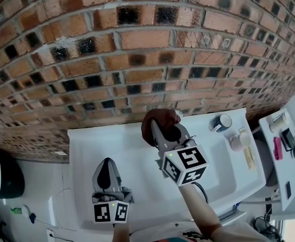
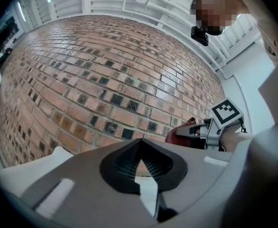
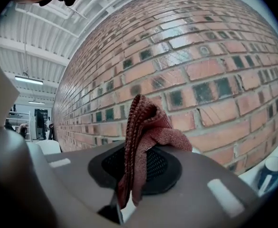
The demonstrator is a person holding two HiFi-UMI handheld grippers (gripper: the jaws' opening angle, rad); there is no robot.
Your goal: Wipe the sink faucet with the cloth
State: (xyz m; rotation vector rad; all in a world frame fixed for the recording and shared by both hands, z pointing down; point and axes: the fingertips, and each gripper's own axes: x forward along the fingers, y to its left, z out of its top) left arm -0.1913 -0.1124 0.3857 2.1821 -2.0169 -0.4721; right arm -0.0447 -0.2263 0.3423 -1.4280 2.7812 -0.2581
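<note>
- Clamps rust-red ribbed cloth (image 3: 141,127) in right gripper (image 3: 138,161) jaws, folds bunched upward, ends drooping.
- Holds left gripper (image 2: 140,158) jaws clenched, empty, over white sink (image 1: 87,153).

A red-brown brick wall (image 1: 137,44) with dark-glazed bricks scattered through it fills the upper part of the head view. Below it, to the right, a dark mug (image 1: 222,122) with a white inside stands upright, with two small white bottles (image 1: 239,140) near it. Further right, a white shelf (image 1: 288,178) carries a pink item (image 1: 277,148) and a dark one (image 1: 290,139), while a black-and-white rounded object (image 1: 1,173) sits at the far left.
</note>
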